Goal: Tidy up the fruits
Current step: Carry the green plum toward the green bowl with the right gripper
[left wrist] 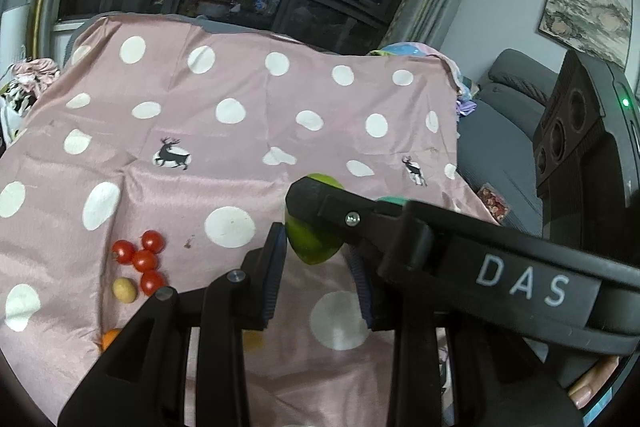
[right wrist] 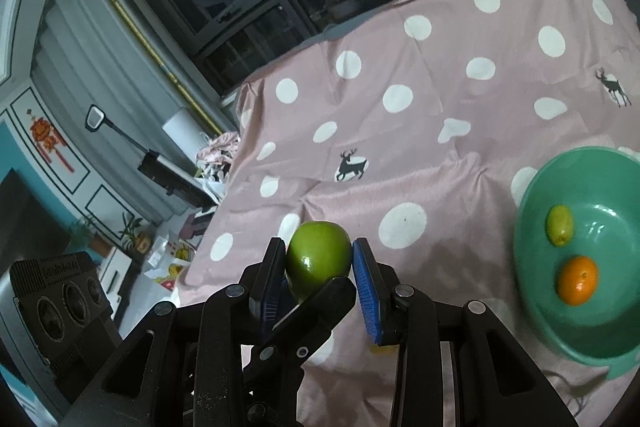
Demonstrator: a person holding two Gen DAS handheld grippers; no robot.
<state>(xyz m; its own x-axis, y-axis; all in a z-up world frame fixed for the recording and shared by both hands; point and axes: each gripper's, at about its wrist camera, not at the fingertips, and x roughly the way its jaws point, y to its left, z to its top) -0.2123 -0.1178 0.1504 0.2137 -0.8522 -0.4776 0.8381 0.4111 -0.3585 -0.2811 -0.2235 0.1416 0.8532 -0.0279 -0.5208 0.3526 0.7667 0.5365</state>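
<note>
Left tongs (left wrist: 318, 254) stand partly closed and look to be pinching the green apple (left wrist: 310, 245) at their tips. The near pad touches the apple's side at 9 o'clock, but my other tool crosses over the fruit from 3 o'clock and hides the far contact, so I say this with some doubt. Down at 8 o'clock from the apple, cherry tomatoes (left wrist: 140, 259) and a small yellowish fruit (left wrist: 125, 290) lie loose on the pink spotted cloth (left wrist: 240, 131).

Right tongs (right wrist: 319, 251) are closed to about the same width, and their grip is plain. Both blue pads press the apple's flanks at 9 and 3 o'clock, and the fruit is held up clear of the cloth. The green bowl (right wrist: 628, 259) sits off at 3 o'clock with an orange (right wrist: 578, 281) and a small yellow-green fruit (right wrist: 560, 225) already in it.

I judge the apple firm, fairly heavy for its size, and waxy-smooth, so it could slide or spin between flat pads. Its widest girth is the place to hold, pads square across the middle and clear of stem and base. It bruises if dropped, so it wants lowering into the bowl at a bare spot, not onto the fruit already there.
</note>
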